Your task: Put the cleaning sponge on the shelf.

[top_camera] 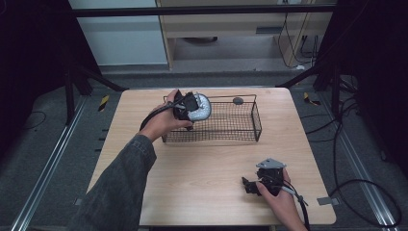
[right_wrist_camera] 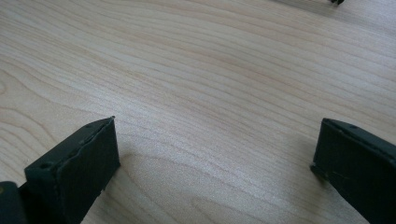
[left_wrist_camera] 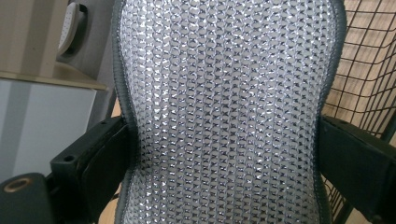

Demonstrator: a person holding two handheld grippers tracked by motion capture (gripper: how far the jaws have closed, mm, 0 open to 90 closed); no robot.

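Note:
A silver mesh scouring pad point(top_camera: 200, 109) with a grey edge hangs over the left end of a black wire basket point(top_camera: 243, 132). My left gripper point(top_camera: 190, 108) is shut on it. In the left gripper view the pad point(left_wrist_camera: 224, 112) stands upright between both jaws, which press its two sides. My right gripper point(top_camera: 250, 185) rests low on the wooden table point(top_camera: 202, 168) near the front right, held by a hand. In the right gripper view its jaws stand wide apart over bare wood, and the right gripper point(right_wrist_camera: 215, 154) is open with nothing between its fingers.
A small dark round object point(top_camera: 237, 100) lies on the table behind the basket. Cables point(top_camera: 365, 192) trail over the floor at the right. Black frame legs point(top_camera: 77, 82) flank the table. A sleeve point(top_camera: 120, 187) reaches in from the bottom left.

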